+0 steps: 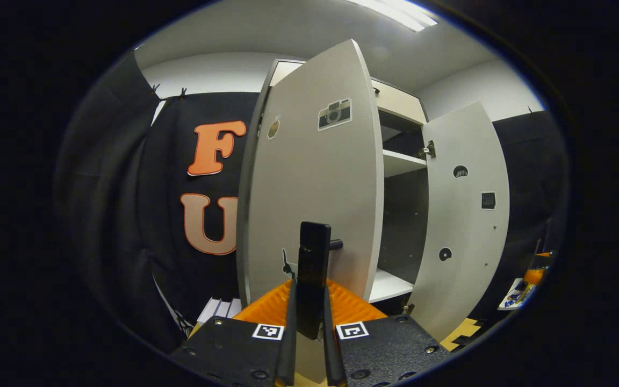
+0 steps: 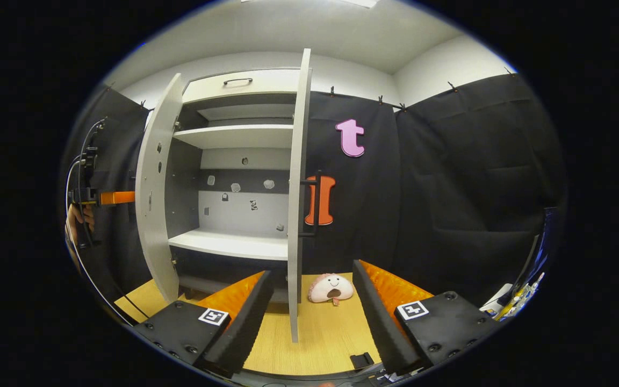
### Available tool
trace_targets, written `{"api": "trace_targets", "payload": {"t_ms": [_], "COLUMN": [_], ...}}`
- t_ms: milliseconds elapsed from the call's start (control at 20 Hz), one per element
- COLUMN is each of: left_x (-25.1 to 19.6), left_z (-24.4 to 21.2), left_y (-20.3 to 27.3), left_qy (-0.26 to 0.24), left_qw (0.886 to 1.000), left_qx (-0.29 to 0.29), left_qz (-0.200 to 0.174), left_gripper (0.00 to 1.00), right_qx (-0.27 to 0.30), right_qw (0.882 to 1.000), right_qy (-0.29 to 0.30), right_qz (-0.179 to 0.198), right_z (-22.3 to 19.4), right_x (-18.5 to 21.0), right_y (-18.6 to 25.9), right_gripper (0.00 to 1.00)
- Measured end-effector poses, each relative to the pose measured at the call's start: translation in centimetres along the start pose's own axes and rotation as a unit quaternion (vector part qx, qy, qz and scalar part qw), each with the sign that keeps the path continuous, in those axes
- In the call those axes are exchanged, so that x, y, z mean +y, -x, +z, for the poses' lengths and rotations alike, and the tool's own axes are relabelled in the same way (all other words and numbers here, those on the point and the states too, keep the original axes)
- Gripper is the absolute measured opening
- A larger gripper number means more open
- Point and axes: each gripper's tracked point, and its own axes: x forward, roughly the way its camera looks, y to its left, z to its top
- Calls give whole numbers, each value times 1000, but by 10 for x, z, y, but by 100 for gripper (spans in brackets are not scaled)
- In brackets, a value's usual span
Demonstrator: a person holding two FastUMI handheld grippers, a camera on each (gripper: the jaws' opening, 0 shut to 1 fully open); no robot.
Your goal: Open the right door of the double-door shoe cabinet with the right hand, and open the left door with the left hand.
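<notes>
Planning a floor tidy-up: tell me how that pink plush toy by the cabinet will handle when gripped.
The pink plush toy looks stuffed and soft, so it would probably squash and feel light. Its fabric should grip easily. Lying flat on the wooden floor, it seems unlikely to roll.

Right gripper view: shoe cabinet [image 2: 234, 177] centre-left of frame, left door [image 2: 153, 188] at its left, right door [image 2: 296, 204] edge-on at centre, plush toy [image 2: 331, 287] on floor right of it.

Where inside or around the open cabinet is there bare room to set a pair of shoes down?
The lower shelf between the left door and right door lies bare, as does the upper shelf. The wooden floor is free in front of the plush toy. It is crowded at the left door's handle, where the left gripper is clamped.
</notes>
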Motion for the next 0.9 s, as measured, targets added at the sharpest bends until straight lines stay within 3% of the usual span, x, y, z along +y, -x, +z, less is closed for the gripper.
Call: {"api": "trace_targets", "payload": {"t_ms": [300, 650, 800, 850, 900], "left_x": [23, 71, 98, 109, 113], "left_z": [-2, 0, 4, 6, 4], "left_y": [19, 16, 17, 18, 18], "left_qy": [-17, -16, -5, -2, 6], "left_qw": [999, 997, 997, 996, 997], "left_qx": [-11, -14, -20, -21, -18], "left_qz": [47, 71, 77, 82, 70], "left_gripper": [22, 17, 9, 0, 0], "right_qx": [9, 16, 22, 23, 22], "right_qw": [1000, 1000, 999, 999, 999], "right_qy": [3, 3, 1, 0, -2], "right_qz": [10, 23, 23, 24, 25], "right_z": [-7, -11, -13, -12, -11], "right_x": [9, 18, 16, 17, 18], "right_y": [-9, -17, -20, -21, -21], "right_gripper": [94, 94, 94, 94, 94]}}
